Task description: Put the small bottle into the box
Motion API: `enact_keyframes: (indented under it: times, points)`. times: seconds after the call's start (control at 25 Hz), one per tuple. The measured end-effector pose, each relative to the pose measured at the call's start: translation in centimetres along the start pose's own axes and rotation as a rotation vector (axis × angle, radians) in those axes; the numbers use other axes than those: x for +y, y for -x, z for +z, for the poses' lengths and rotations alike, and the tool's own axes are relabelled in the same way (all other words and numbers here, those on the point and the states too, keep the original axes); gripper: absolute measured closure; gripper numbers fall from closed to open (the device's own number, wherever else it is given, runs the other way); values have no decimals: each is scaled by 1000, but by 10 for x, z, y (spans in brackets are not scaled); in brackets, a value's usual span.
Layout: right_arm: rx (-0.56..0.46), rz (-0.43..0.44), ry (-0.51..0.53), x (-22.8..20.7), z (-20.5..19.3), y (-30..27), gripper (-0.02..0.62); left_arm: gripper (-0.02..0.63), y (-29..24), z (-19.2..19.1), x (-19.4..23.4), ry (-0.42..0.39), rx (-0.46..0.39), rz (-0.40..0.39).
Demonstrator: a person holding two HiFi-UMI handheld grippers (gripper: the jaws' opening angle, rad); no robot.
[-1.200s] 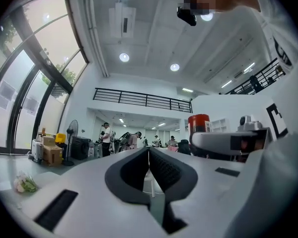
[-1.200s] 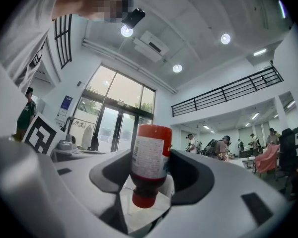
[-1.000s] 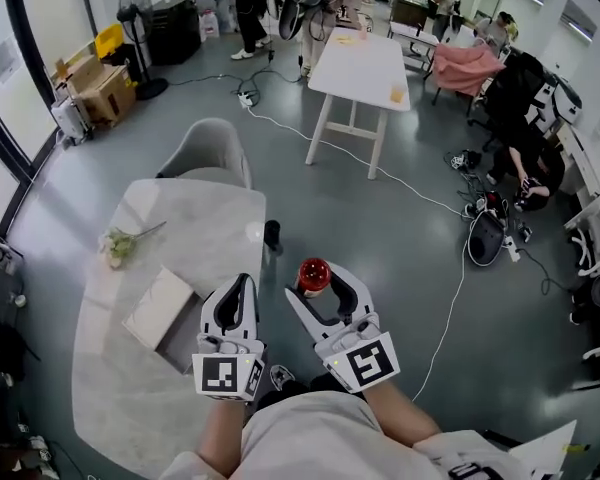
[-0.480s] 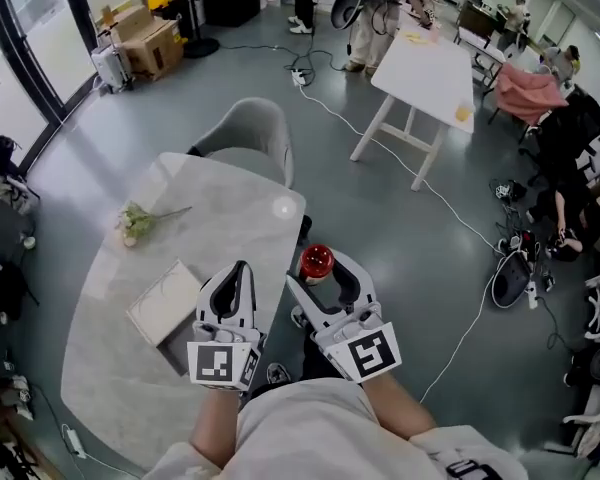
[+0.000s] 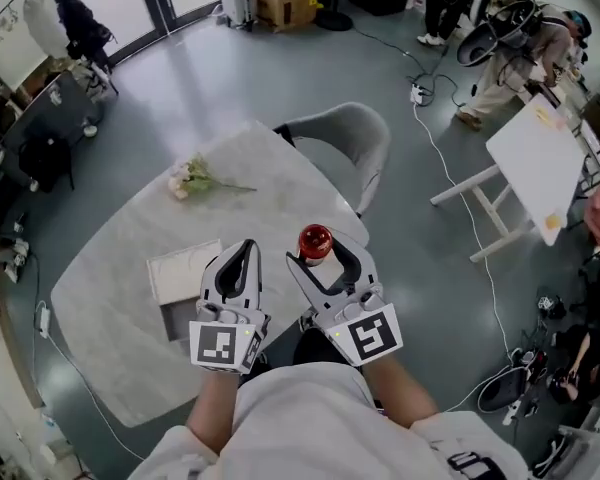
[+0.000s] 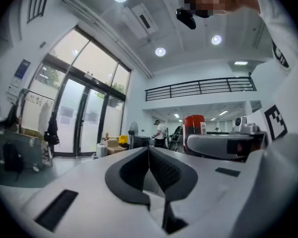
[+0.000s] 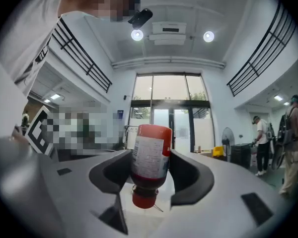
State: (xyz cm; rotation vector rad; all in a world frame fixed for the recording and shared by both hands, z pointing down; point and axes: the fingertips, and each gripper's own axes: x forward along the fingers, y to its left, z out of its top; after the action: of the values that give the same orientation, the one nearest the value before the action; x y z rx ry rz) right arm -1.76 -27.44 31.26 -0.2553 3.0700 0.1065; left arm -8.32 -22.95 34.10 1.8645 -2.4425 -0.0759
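Clenched on the small bottle (image 5: 314, 241), my right claw (image 5: 323, 264) holds it above the table (image 5: 120, 298) in the head view. My left claw (image 5: 242, 258) hangs just beside it, and the box (image 5: 183, 271) lies on the table to its left. Left gripper view: my jaws are pressed together with nothing between them. Right gripper view: my jaws pinch the bottle's labelled body, red cap toward the camera.

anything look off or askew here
The small bottle sits inverted in the right claw, cap pointing back toward the claw body. A flower sprig lies loose on the table. Nothing spilled.
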Motion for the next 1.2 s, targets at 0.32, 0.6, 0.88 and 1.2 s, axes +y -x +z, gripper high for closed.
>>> enact_keyframes:
  times: [0.32, 0.6, 0.88, 1.2]
  points:
    - [-10, 384, -84, 54, -33, -53, 345, 581, 62, -27, 67, -4, 49, 415]
    - [0, 674, -74, 139, -41, -75, 345, 581, 151, -40, 108, 34, 58, 713]
    - [23, 846, -47, 206, -53, -74, 345, 581, 222, -56, 123, 65, 71, 889]
    - [171, 969, 58, 261, -94, -75, 345, 581, 278, -102, 146, 164, 104, 990]
